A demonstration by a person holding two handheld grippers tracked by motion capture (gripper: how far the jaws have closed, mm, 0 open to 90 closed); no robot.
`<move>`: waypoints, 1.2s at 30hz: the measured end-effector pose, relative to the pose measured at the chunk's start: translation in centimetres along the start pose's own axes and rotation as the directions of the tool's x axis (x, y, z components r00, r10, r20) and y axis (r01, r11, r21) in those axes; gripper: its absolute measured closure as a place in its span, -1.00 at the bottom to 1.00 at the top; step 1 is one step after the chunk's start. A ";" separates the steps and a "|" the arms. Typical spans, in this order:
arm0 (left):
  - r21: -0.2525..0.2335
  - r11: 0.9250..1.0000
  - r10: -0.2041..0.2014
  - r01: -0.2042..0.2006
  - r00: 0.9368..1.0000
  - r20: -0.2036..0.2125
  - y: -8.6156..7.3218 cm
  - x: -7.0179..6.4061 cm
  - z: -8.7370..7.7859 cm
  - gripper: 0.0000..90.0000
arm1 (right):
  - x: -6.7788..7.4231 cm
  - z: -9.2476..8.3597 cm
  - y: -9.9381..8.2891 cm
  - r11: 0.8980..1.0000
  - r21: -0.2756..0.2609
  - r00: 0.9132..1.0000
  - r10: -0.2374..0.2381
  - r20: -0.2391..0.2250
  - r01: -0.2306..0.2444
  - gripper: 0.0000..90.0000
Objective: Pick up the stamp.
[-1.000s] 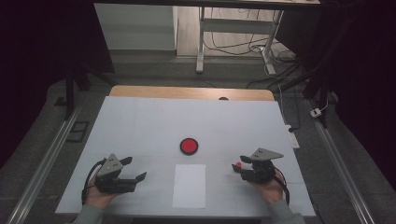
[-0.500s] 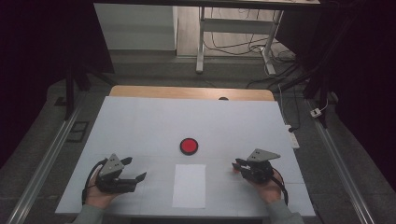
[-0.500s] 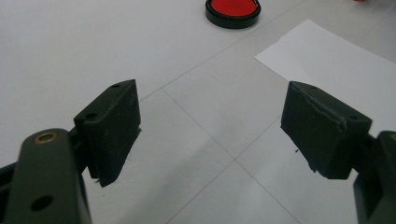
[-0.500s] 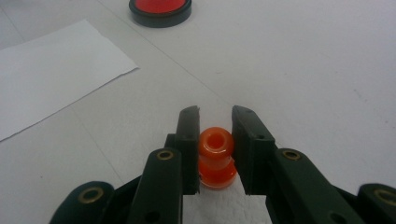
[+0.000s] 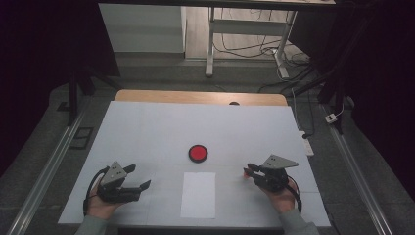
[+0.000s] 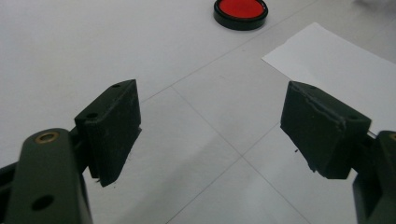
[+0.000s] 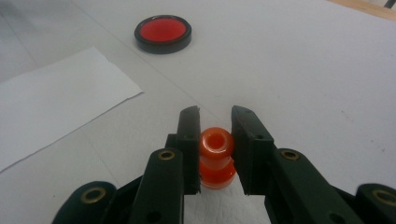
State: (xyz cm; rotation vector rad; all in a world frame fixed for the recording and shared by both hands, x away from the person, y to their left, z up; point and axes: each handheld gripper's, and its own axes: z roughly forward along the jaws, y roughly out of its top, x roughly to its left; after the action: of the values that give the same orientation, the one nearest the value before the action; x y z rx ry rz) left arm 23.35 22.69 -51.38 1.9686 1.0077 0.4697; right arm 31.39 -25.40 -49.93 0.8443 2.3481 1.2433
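Observation:
A small orange spool-shaped piece (image 7: 215, 156) stands upright on the white table, and my right gripper (image 7: 215, 122) is shut on it, its black pads pressing both sides. In the high view that gripper (image 5: 250, 171) sits at the right of the table's near part. My left gripper (image 5: 138, 177) rests near the front left, open with nothing between its fingers (image 6: 114, 126). A round red disc with a black rim (image 5: 198, 152) lies in the middle of the table. A white paper sheet (image 5: 198, 194) lies in front of the disc, between the two grippers.
The white table top (image 5: 147, 127) ends at a wooden strip (image 5: 195, 97) along the far edge. Metal rails run along both sides, and cables and frame legs lie on the floor beyond.
My right gripper's jaws have closed onto the orange piece. Both hands stay where they were, and the left gripper looks the same.

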 end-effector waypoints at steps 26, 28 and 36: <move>-0.009 1.000 0.013 -0.013 1.000 0.015 0.1 0.0 0.1 -0.54 | 0.4 -1.4 1.6 0.989 -0.145 0.999 0.040 -0.020 -0.043 0.62; -0.007 1.000 0.014 -0.014 1.000 0.017 0.1 -0.1 0.1 -0.54 | 0.5 -1.6 1.8 0.987 -0.156 0.999 0.041 -0.024 -0.044 0.62; -0.005 1.000 0.016 -0.016 1.000 0.012 0.2 -0.2 0.2 -0.54 | 1.1 -1.7 2.6 0.980 -0.193 0.998 0.038 -0.056 -0.048 0.62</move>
State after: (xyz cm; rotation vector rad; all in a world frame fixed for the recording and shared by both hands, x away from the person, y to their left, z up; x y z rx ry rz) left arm 23.43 22.42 -51.33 1.9740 0.9835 0.4685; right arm 30.51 -24.62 -46.87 0.8106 2.2121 1.5006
